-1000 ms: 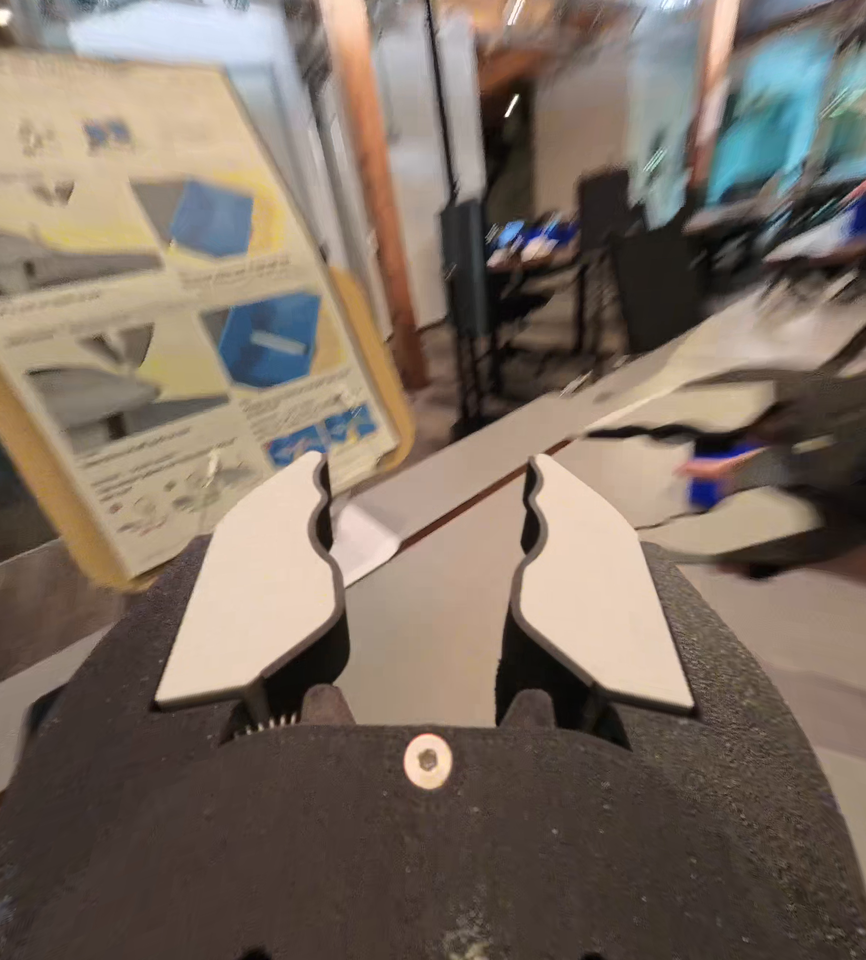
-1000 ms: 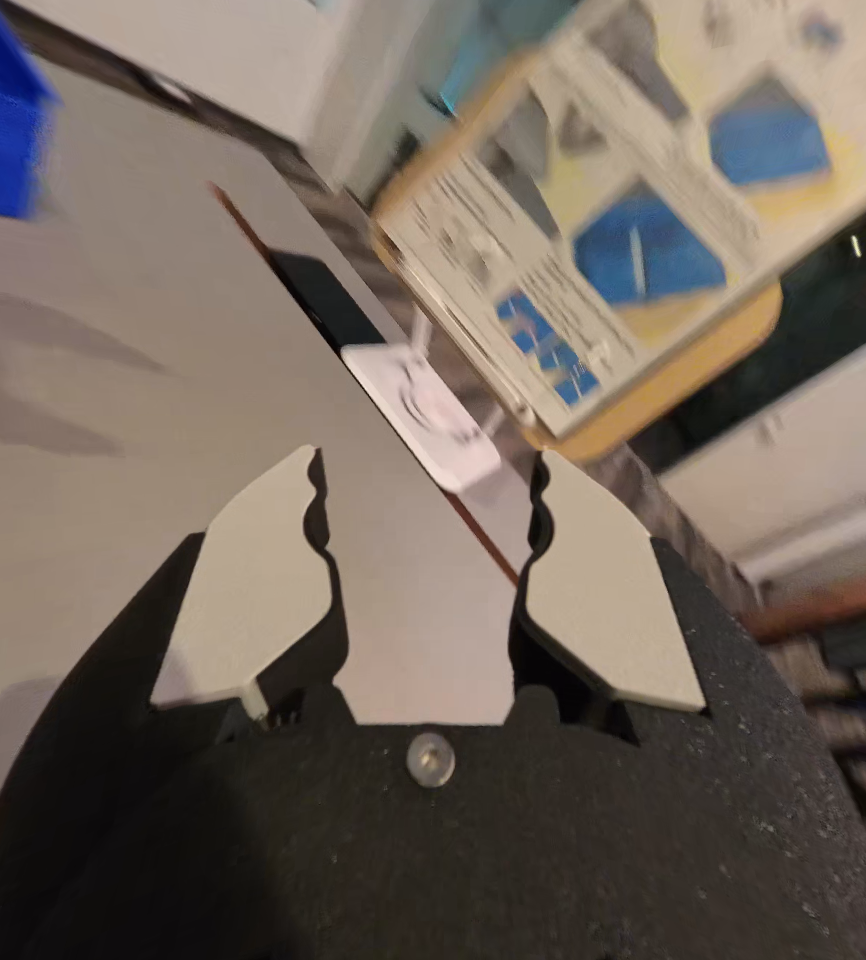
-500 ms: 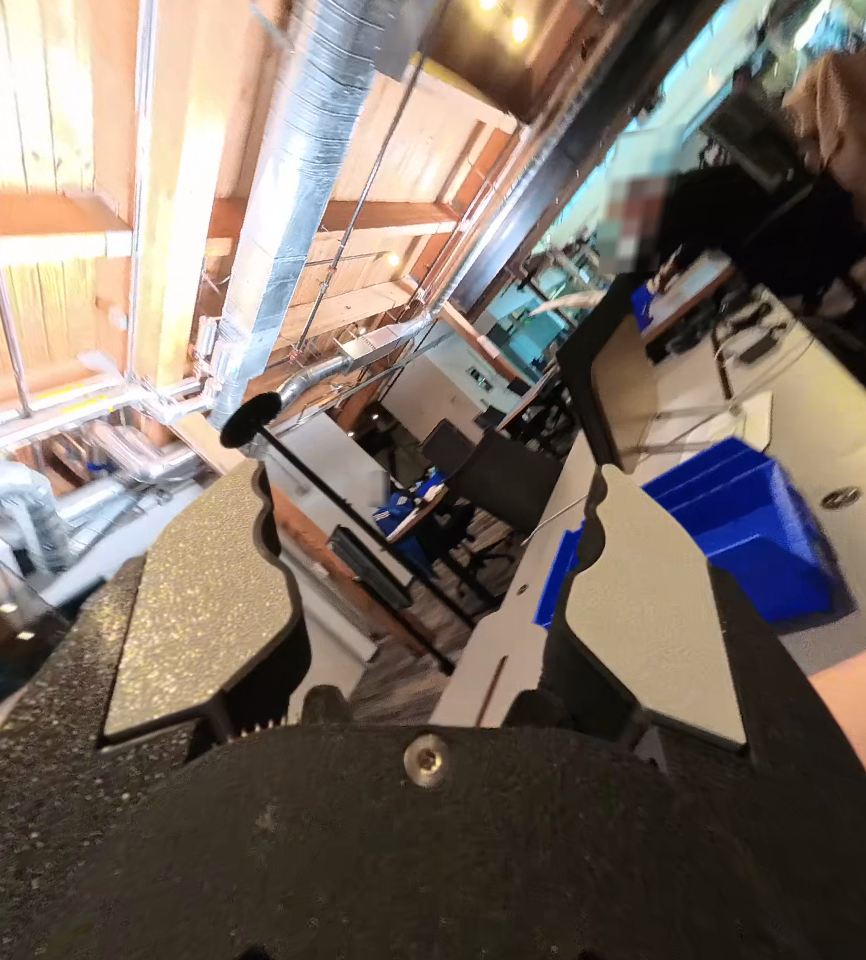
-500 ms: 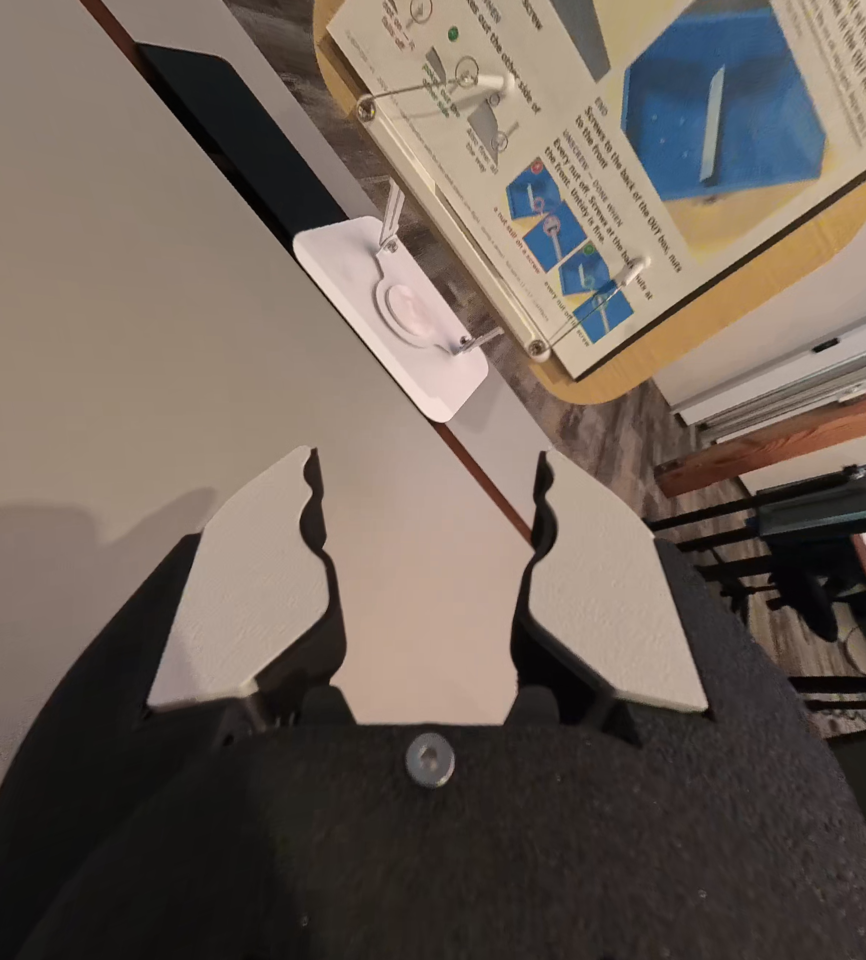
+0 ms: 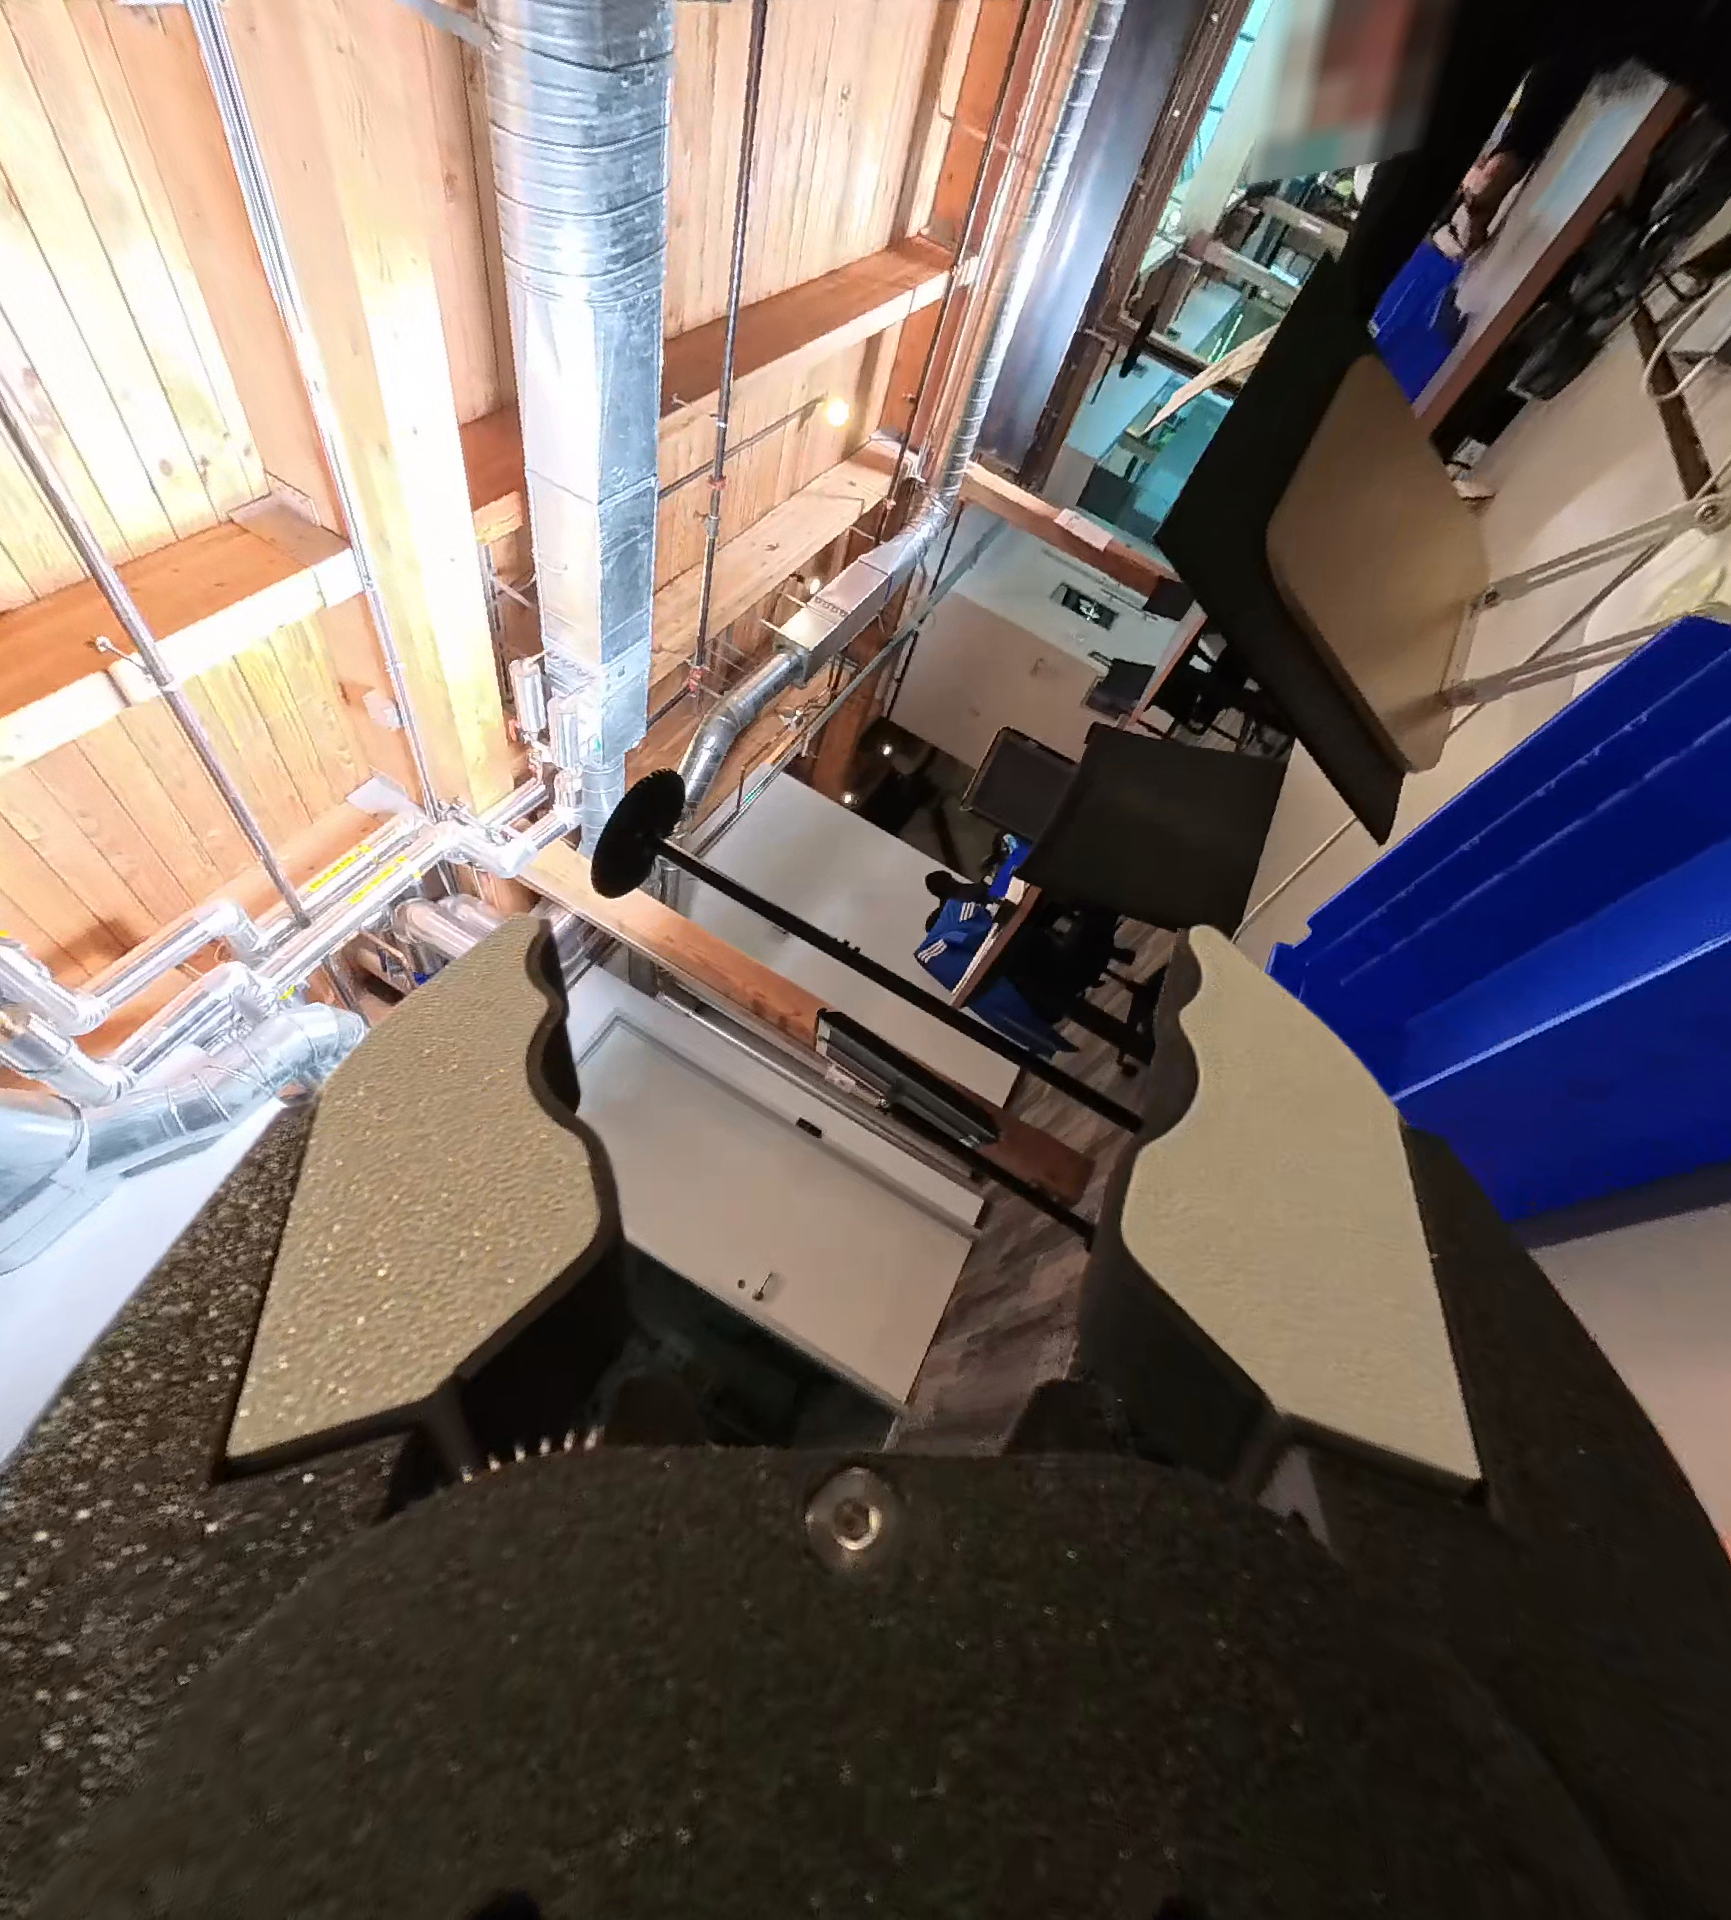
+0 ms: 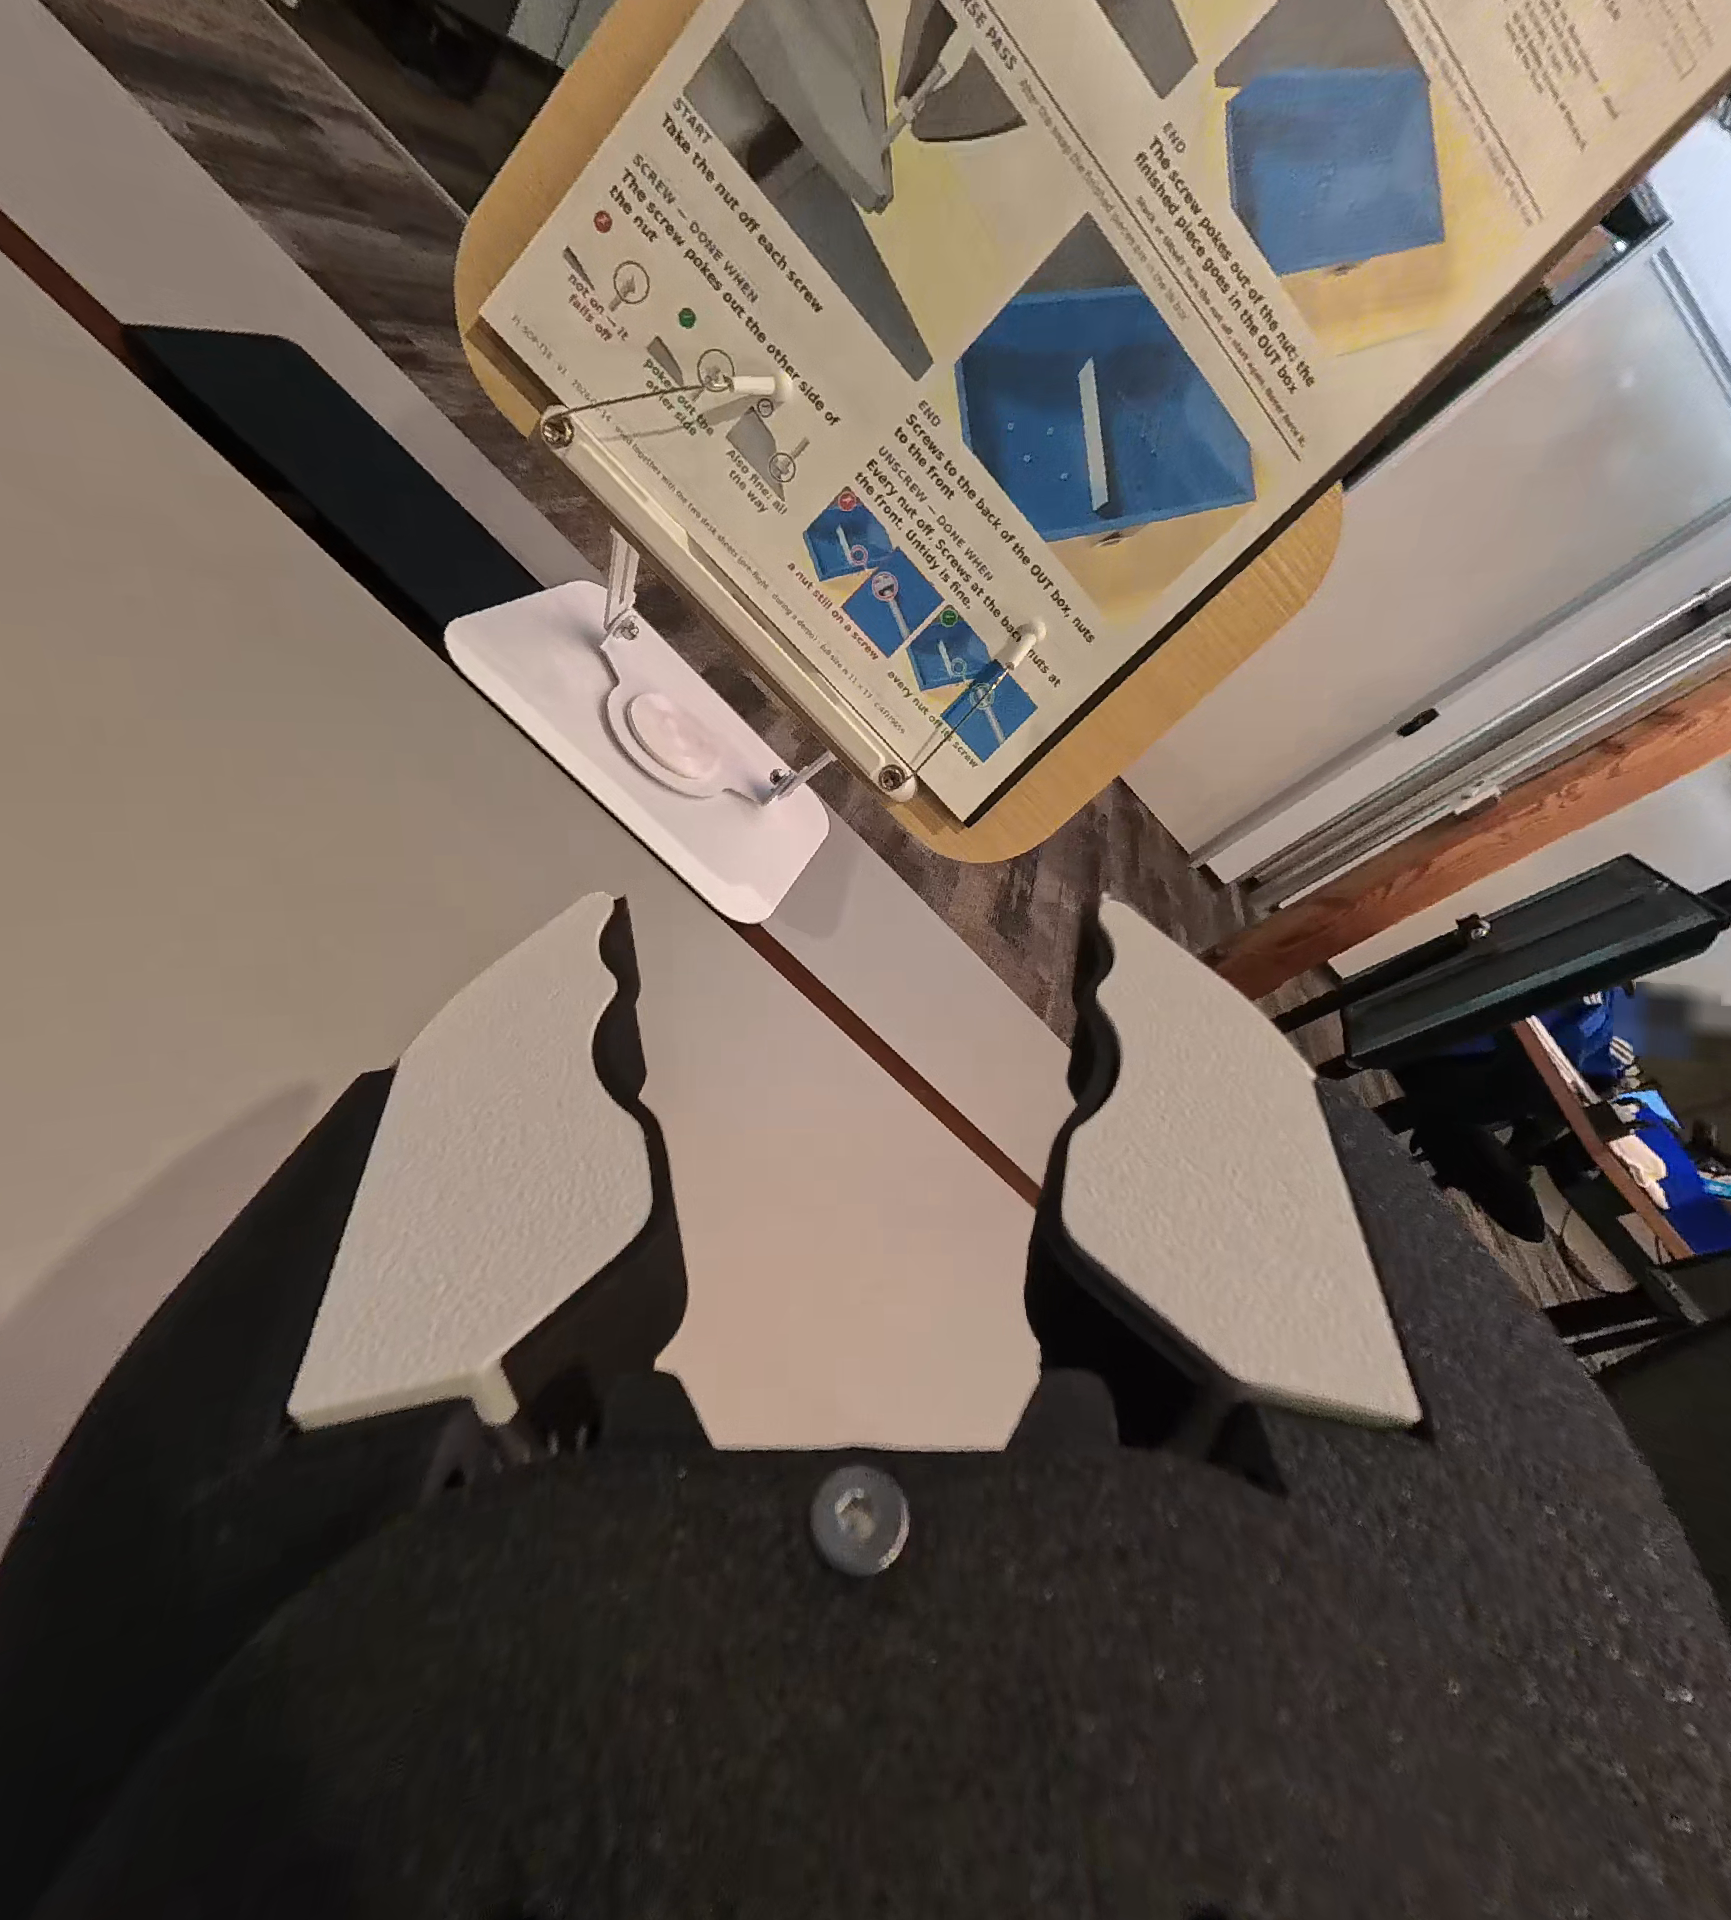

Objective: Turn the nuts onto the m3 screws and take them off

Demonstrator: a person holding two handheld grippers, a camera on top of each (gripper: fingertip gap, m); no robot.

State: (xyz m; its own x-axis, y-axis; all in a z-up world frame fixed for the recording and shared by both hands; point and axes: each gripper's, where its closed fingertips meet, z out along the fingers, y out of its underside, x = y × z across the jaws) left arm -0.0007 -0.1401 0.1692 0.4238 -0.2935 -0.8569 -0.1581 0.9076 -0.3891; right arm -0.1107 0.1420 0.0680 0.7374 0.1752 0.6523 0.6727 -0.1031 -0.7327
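Beyond right tongs (image 6: 856,1023), spread, empty: instruction sheet (image 6: 944,343) on stand; left tongs (image 5: 861,1049) spread beside blue bin (image 5: 1609,1018).

Glossy blue plastic bin (image 5: 1588,997), shiny metal duct (image 5: 580,364), matt grey tabletop (image 6: 165,831)

Blue bin (image 5: 1609,1049) cut off rightward

ceiling: wood planks (image 5: 92,312) + silver duct (image 5: 580,343) up-left of tongs | floor: grey wood-look (image 6: 1079,904) just ahead | desk: pale tabletop (image 6: 165,727) left
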